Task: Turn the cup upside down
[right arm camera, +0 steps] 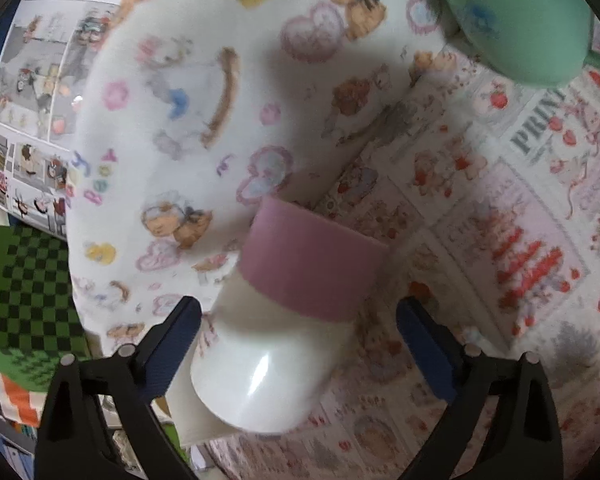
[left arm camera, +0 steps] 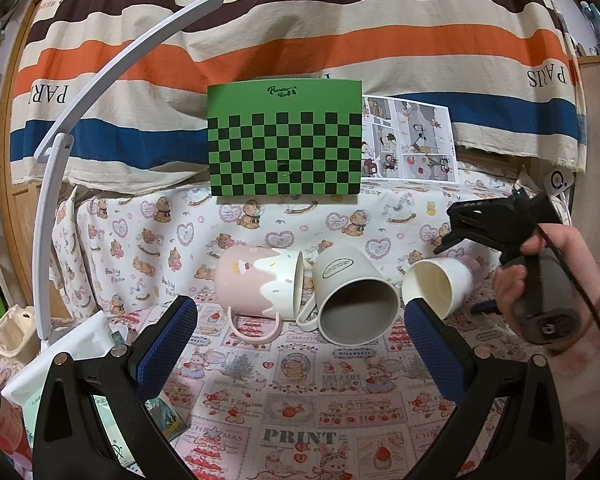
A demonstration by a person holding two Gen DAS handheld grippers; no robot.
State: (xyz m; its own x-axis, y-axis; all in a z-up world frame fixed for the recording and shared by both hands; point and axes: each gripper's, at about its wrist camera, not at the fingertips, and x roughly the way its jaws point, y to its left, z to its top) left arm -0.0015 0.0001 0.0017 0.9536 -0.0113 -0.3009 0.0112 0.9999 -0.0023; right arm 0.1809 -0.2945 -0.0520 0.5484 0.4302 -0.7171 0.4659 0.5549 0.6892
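Three cups lie on their sides on the patterned cloth in the left wrist view: a pink-and-white mug [left arm camera: 260,286], a grey mug [left arm camera: 354,300] with its mouth toward me, and a white cup with a pink band [left arm camera: 440,286]. My left gripper [left arm camera: 300,344] is open and empty, just in front of them. My right gripper [left arm camera: 452,232] hovers over the white cup. In the right wrist view the right gripper [right arm camera: 298,344] is open, its blue pads either side of the white cup [right arm camera: 288,320] without touching it.
A green checkered box [left arm camera: 284,140] and a comic sheet [left arm camera: 412,140] stand at the back. A white lamp arm [left arm camera: 80,120] curves on the left. A green mug [right arm camera: 516,16] lies nearby in the right wrist view. Clutter [left arm camera: 8,328] sits at left.
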